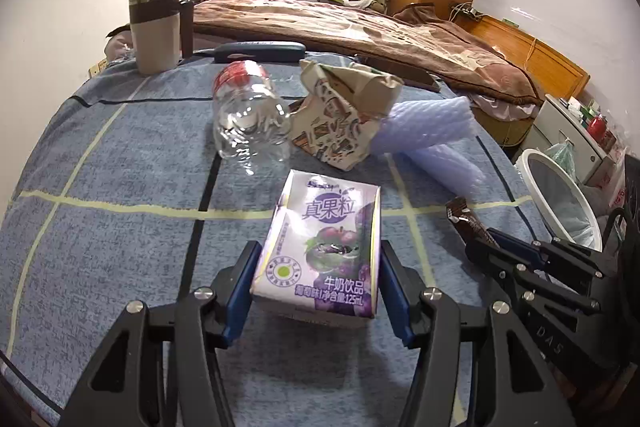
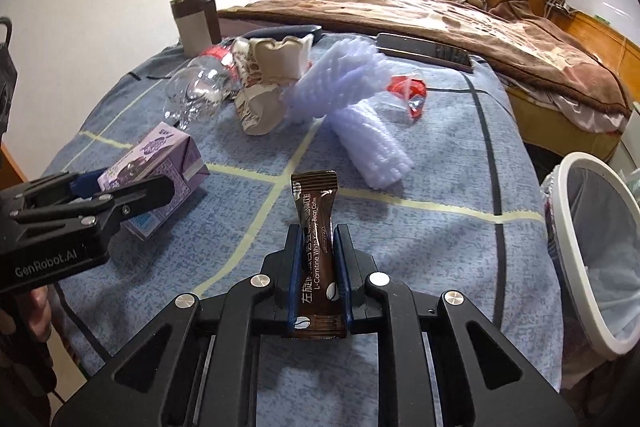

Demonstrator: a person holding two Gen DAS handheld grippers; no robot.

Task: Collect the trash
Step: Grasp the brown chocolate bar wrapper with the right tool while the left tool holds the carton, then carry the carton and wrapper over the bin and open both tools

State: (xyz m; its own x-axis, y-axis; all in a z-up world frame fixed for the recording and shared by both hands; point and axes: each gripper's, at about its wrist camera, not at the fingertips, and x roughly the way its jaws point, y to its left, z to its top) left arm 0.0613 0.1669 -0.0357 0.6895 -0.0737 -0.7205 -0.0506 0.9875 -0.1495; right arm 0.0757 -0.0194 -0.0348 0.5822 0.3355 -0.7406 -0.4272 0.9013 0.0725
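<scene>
My left gripper (image 1: 318, 259) is shut on a purple milk drink carton (image 1: 320, 247) and holds it above the blue checked cloth (image 1: 120, 155); the carton also shows in the right wrist view (image 2: 160, 171). My right gripper (image 2: 316, 239) is shut on a brown coffee sachet (image 2: 318, 247), also seen in the left wrist view (image 1: 466, 221). On the cloth lie a crushed clear bottle (image 1: 250, 115), a crumpled paper bag (image 1: 340, 111), white foam netting (image 2: 360, 115) and a red wrapper (image 2: 410, 91).
A white-rimmed trash bin (image 2: 592, 227) stands off the table's right edge, also in the left wrist view (image 1: 560, 195). A beige and brown mug (image 1: 154, 31) and a dark brush (image 2: 424, 51) sit at the far edge. A bed with a brown blanket (image 1: 360, 23) lies behind.
</scene>
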